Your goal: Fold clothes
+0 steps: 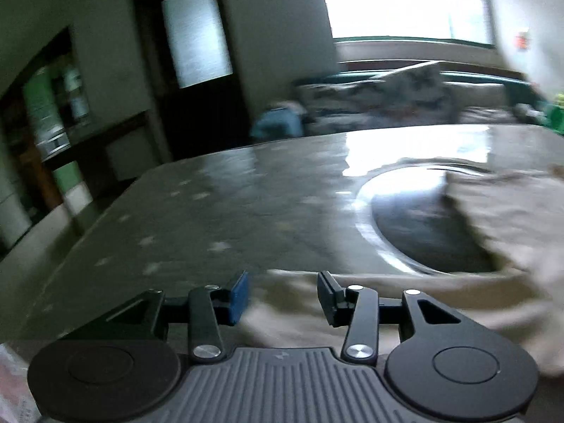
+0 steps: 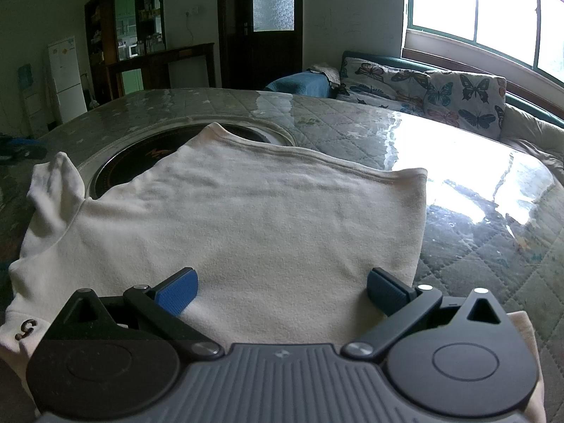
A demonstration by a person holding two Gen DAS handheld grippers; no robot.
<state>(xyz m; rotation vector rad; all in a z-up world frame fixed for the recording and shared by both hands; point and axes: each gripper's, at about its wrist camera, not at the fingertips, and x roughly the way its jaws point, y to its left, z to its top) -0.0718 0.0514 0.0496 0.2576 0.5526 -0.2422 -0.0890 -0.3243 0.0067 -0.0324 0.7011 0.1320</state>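
A cream-white knit garment [image 2: 246, 218] lies spread flat on the table, partly folded, with its hem ridge at the far side and a sleeve [image 2: 53, 183] sticking out at the left. My right gripper [image 2: 282, 289] hovers over its near part, jaws wide apart with only flat cloth under them. In the blurred left wrist view the same garment [image 1: 511, 218] lies to the right, and a strip of it runs under my left gripper [image 1: 282, 296]. That gripper's blue pads [image 1: 238, 296] stand apart and nothing is pinched between them.
The table [image 2: 476, 218] has a quilted cover under a glossy clear sheet. A round dark inset [image 2: 141, 162] sits in its middle, half under the garment. Behind it stands a sofa with butterfly cushions [image 2: 440, 95] below a window. A dark door [image 2: 261, 28] and a fridge [image 2: 67, 77] stand at the back left.
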